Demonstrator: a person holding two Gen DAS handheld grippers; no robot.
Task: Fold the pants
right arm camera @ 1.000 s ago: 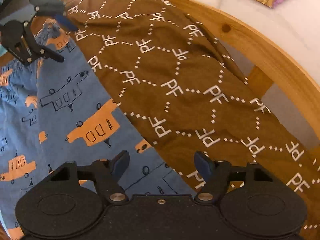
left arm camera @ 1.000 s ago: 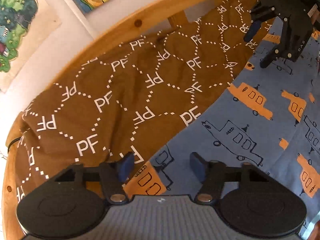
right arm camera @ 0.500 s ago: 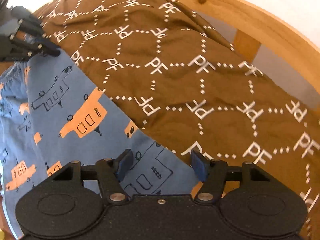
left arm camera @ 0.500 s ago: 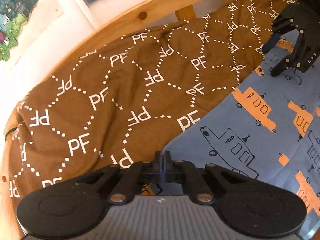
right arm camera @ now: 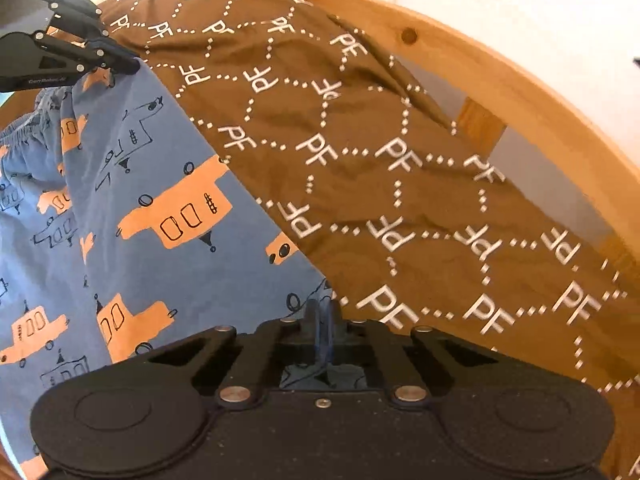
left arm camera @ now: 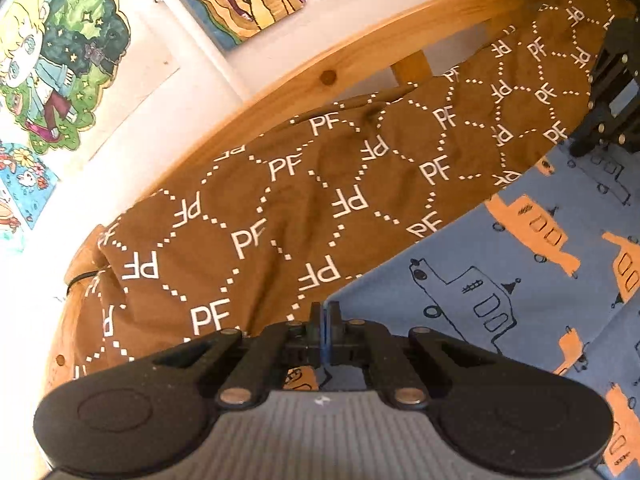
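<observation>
Blue pants [left arm camera: 500,272] printed with orange and outlined trucks, edge clenched in both left tool [left arm camera: 324,320] and right tool [right arm camera: 323,320].

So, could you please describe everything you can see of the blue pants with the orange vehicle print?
The blue pants look like soft, thin cotton, printed with orange and dark-outlined vehicles. A gathered elastic waistband shows at the far left of the right wrist view. They lie spread on a brown bedspread marked PF, inside a wooden bed frame. The left gripper and the right gripper are each shut on the pants' edge, at opposite ends of the same side.
</observation>
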